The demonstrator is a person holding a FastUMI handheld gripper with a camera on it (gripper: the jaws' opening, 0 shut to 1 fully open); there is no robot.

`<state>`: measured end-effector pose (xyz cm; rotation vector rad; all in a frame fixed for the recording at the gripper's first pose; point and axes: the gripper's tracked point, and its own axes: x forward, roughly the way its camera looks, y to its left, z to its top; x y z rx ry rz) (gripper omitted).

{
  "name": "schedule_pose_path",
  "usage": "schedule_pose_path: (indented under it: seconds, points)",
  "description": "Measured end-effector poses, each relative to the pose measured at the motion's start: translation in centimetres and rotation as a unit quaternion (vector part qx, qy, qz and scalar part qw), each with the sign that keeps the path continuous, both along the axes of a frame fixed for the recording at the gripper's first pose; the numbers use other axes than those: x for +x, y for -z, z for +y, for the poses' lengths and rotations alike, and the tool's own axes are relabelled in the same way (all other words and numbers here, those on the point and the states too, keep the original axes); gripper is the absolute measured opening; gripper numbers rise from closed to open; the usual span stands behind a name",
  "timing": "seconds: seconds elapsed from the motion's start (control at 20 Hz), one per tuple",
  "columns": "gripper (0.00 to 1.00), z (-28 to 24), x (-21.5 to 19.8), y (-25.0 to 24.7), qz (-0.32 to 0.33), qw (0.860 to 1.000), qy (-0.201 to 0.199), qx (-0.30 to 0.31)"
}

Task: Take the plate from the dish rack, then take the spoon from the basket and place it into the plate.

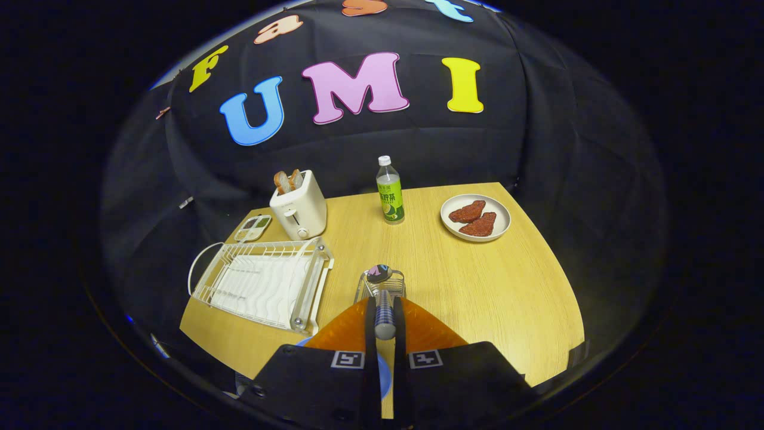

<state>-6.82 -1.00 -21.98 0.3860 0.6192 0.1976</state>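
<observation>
The gripper has its fingers closed nearly together on one blue-and-white handled spoon, above one clear basket. Beneath the fingers lies one blue plate. Ahead left sits one white wire dish rack. Beyond stand one cream toaster holding two toast slices and one green-labelled bottle, its writing unreadable.
</observation>
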Motion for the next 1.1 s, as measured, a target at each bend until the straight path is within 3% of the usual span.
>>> schedule_pose_path:
  seconds: [0.2, 0.5, 1.1]
  points:
    - [0.12, 1.6, -4.3, -1.0, 0.0, 0.999, -0.035, 0.017]
    - [0.12, 5.6, -9.8, 3.5, 0.042, 0.995, -0.086, 0.014]
    - [0.12, 11.6, -11.4, 10.3, 0.082, 0.985, -0.154, -0.002]
